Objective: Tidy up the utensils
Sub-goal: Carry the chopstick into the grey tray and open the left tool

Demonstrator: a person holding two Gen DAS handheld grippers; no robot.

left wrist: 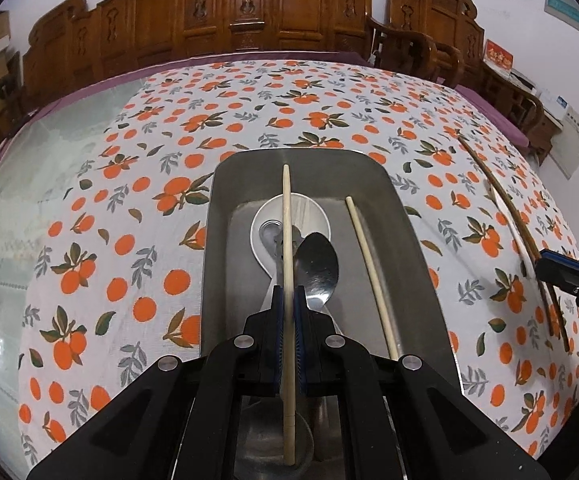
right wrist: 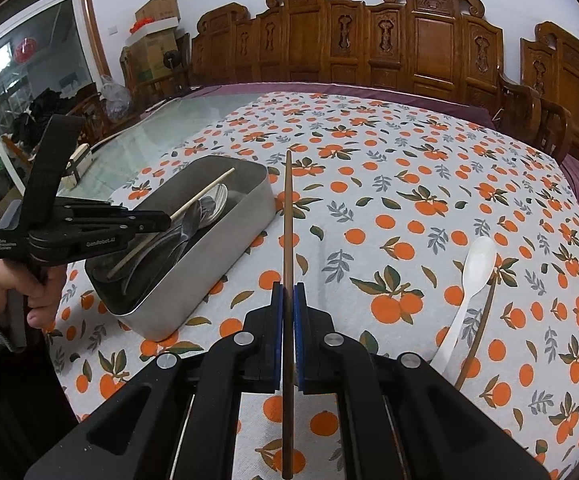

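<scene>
My left gripper [left wrist: 288, 294] is shut on a pale wooden chopstick [left wrist: 287, 216] and hangs over the metal tray [left wrist: 409, 232]. In the tray lie a second pale chopstick [left wrist: 369, 264], a metal spoon [left wrist: 318, 266] and a round white piece [left wrist: 317, 212]. My right gripper [right wrist: 288, 290] is shut on a dark brown chopstick [right wrist: 288, 208], held above the tablecloth to the right of the tray [right wrist: 217, 248]. A white spoon [right wrist: 471, 288] and another brown chopstick [right wrist: 483, 320] lie on the cloth at the right. The left gripper [right wrist: 165, 220] shows in the right wrist view, over the tray.
An orange-print tablecloth [left wrist: 137, 208] covers the table, with bare glass [right wrist: 161, 120] at the left. Carved wooden chairs [right wrist: 409, 40] line the far edge. A person's hand [right wrist: 13, 284] holds the left gripper's handle. Boxes [right wrist: 157, 40] stand in the back corner.
</scene>
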